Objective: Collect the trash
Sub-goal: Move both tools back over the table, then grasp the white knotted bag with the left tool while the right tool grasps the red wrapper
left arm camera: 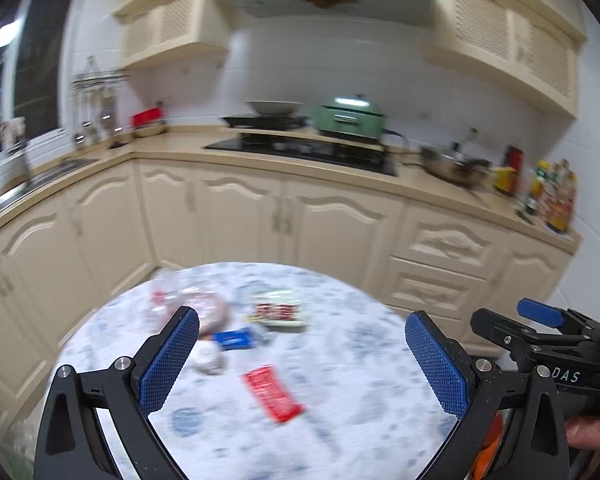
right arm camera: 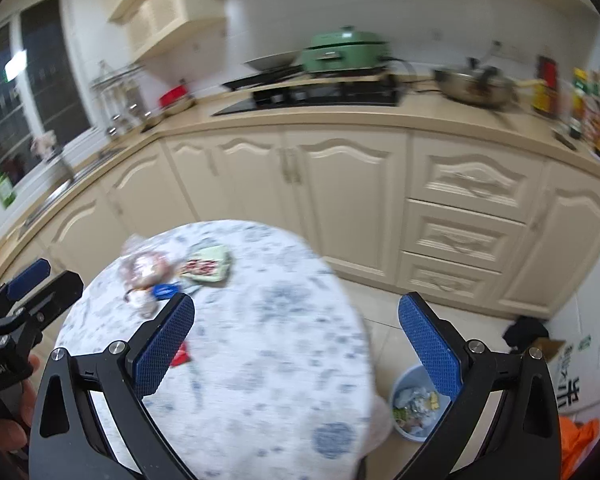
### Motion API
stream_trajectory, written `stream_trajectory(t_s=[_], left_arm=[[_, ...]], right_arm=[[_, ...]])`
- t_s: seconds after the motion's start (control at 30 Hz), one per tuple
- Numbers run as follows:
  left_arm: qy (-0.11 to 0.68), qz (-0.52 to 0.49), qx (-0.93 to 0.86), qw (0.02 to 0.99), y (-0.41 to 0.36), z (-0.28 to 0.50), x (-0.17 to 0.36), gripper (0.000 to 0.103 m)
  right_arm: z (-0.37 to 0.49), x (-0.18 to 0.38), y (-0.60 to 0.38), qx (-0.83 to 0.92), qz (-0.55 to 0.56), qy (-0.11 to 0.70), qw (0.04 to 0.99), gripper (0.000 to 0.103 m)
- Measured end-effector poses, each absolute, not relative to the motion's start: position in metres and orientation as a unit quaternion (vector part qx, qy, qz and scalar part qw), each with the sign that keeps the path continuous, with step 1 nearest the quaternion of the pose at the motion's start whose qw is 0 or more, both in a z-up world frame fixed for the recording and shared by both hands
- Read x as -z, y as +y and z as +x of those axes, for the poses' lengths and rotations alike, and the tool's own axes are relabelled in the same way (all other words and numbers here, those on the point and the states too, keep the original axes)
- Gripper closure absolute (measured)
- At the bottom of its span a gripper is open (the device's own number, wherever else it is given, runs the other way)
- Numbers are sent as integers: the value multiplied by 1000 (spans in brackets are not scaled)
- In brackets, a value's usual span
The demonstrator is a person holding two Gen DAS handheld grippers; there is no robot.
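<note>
A round table with a white and blue cloth (left arm camera: 340, 360) (right arm camera: 268, 340) carries scattered trash. A red wrapper (left arm camera: 274, 396) lies nearest, partly hidden behind a finger in the right wrist view (right arm camera: 180, 356). Farther off lie a blue packet (left arm camera: 234, 338) (right arm camera: 165, 290), a crumpled white tissue (left arm camera: 208, 358), a clear plastic bag (left arm camera: 196, 306) (right arm camera: 146, 266) and a green and red packet (left arm camera: 278, 312) (right arm camera: 208, 266). My left gripper (left arm camera: 302, 360) is open and empty above the table. My right gripper (right arm camera: 296, 346) is open and empty over the table's right edge.
A light blue bin (right arm camera: 412, 404) holding trash stands on the floor right of the table. Cream kitchen cabinets (left arm camera: 284, 216) with a stove, a green pot (left arm camera: 350, 120) and a pan run behind. A box (right arm camera: 572, 376) and orange cloth (right arm camera: 580, 440) lie at right.
</note>
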State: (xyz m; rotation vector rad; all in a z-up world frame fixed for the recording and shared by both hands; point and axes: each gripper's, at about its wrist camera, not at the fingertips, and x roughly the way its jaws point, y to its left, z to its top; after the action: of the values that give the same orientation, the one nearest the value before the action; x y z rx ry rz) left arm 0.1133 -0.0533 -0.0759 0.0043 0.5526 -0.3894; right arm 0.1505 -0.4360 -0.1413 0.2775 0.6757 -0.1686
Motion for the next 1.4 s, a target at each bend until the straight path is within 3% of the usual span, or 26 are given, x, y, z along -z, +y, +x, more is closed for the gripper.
stream_trajectory(t_s=[0.3,0.6,1.0,1.1,1.17,1.4], left_arm=[[290,-14,107,951,10,81,92,1],[325,-16,74,943,9,108,96,1],[373,-7,80,924,10,177,136,1],[381,-2,78,921,5,189,145,1],[384,2,79,920,1,198,151,1],[396,20,82,914,-29,238,171,1]], right_arm=[[189,158,-357,15,87,359,929,0],[226,205,-303,-28,44,402,914,1],[263,274,-286,-50,22,467,883,31],[264,279,-284,-54,5,464,884,51],[263,278,-281,-70,-9,459,886,72],[265,277,-292,-81,-3,453,888,82]])
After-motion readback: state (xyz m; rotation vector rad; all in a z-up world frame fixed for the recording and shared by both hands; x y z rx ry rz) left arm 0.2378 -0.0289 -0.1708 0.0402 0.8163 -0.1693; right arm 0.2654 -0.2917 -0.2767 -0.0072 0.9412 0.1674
